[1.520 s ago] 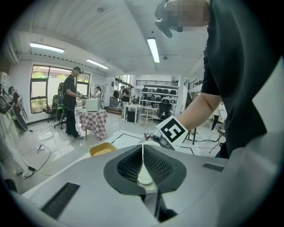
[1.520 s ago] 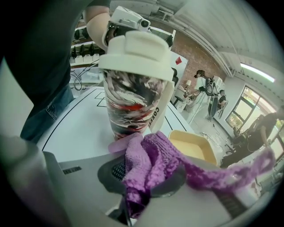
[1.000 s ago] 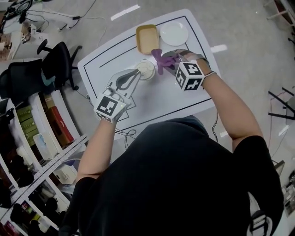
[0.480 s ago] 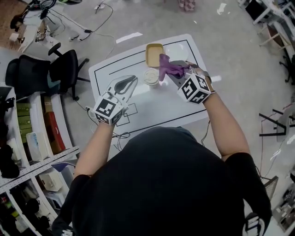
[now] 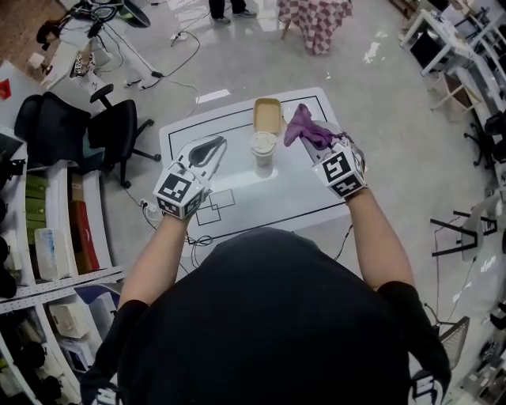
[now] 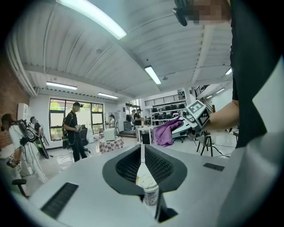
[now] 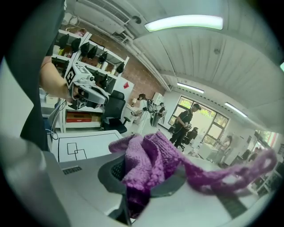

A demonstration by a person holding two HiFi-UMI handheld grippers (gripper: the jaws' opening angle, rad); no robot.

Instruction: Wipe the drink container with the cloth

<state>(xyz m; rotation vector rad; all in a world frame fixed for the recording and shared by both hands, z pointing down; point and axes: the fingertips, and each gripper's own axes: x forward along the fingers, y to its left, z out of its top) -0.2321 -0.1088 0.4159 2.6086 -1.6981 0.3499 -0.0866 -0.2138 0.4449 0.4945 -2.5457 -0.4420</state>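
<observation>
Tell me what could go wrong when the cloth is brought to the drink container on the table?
1. The drink container stands free on the table; neither gripper holds it, so a sideways wipe may tip it or push it into the tan tray beyond.
2. The purple cloth hangs loose from the right gripper; its tail may catch on the container.
3. The left gripper is shut and must open before steadying it.

White bench [image 5: 292, 190] with black outlined rectangles. Tan rectangular tray [image 5: 267, 115] at the bench's far edge. Black office chair [image 5: 118, 130] on the floor left of the bench. Shelving [image 5: 47, 237] with boxes further left. Checkered-cloth table [image 5: 316, 20] well beyond the bench. Cables [image 5: 170, 63] on the floor past its far-left corner. Person in black [image 6: 75, 131] stands beyond the bench, near windows.
</observation>
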